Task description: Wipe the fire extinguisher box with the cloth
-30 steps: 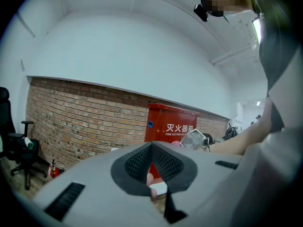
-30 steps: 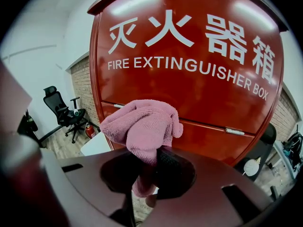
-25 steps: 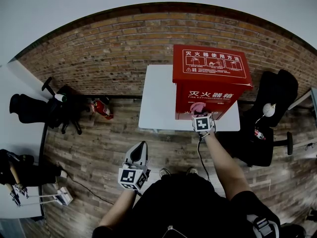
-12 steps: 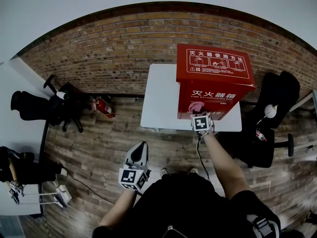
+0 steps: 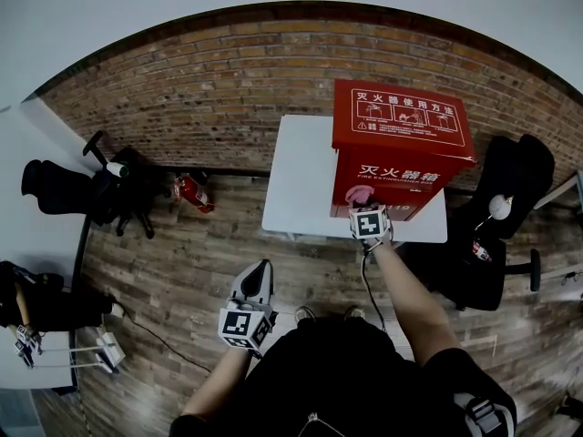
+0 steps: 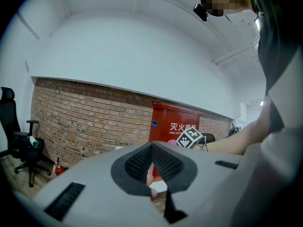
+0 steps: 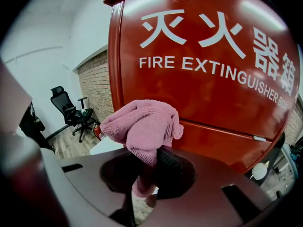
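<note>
- Right tongs [image 7: 147,174] clamp the pink cloth [image 7: 142,126], with the wad at the front face of the fire extinguisher box [image 5: 401,144], at the right end of the desk [image 5: 296,185].
- Left tongs [image 5: 258,276] closed, empty, off the desk.
- Risk: thin pinch, so drag may pull the cloth free; the unbraced box may slide.

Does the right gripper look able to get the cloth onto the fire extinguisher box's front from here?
Probably yes: the right gripper holds the pink cloth close up at the front of the red box, with nothing between them. Whether they actually touch, I can't tell.

the box [image 5: 401,148] stands on the table's [image 5: 296,189] right part, against the wall [image 5: 209,89].
</note>
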Action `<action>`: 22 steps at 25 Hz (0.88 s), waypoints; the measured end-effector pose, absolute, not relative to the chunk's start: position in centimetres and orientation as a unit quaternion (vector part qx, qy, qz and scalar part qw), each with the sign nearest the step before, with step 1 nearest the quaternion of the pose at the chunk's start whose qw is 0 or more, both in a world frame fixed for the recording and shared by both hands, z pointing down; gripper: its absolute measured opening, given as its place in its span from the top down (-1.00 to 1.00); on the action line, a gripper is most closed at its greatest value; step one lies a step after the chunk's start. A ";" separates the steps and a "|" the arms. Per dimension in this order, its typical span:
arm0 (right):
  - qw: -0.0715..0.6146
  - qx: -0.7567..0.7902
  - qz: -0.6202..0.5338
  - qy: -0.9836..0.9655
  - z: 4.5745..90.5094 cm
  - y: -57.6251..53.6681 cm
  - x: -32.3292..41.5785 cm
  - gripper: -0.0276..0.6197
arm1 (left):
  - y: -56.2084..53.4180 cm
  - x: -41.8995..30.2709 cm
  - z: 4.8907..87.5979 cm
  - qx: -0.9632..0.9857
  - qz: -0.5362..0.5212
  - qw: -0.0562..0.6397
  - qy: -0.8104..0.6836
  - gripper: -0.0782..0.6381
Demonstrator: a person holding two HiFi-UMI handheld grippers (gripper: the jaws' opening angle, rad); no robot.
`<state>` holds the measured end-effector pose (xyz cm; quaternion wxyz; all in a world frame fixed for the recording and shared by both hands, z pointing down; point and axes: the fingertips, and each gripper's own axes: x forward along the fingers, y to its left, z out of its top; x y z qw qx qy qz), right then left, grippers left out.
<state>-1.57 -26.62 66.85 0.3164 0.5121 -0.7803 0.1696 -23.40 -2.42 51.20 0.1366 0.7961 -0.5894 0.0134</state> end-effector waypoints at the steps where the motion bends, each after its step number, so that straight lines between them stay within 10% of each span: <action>1: 0.315 0.510 0.169 -0.782 66.8 -26.7 -1.9 0.68 | -2.4 -23.6 51.1 0.796 0.012 0.132 -0.591 0.72; 22: 0.311 0.484 0.170 -0.800 67.1 -26.7 -6.7 0.68 | -1.9 -26.1 51.6 0.785 0.007 0.125 -0.607 0.72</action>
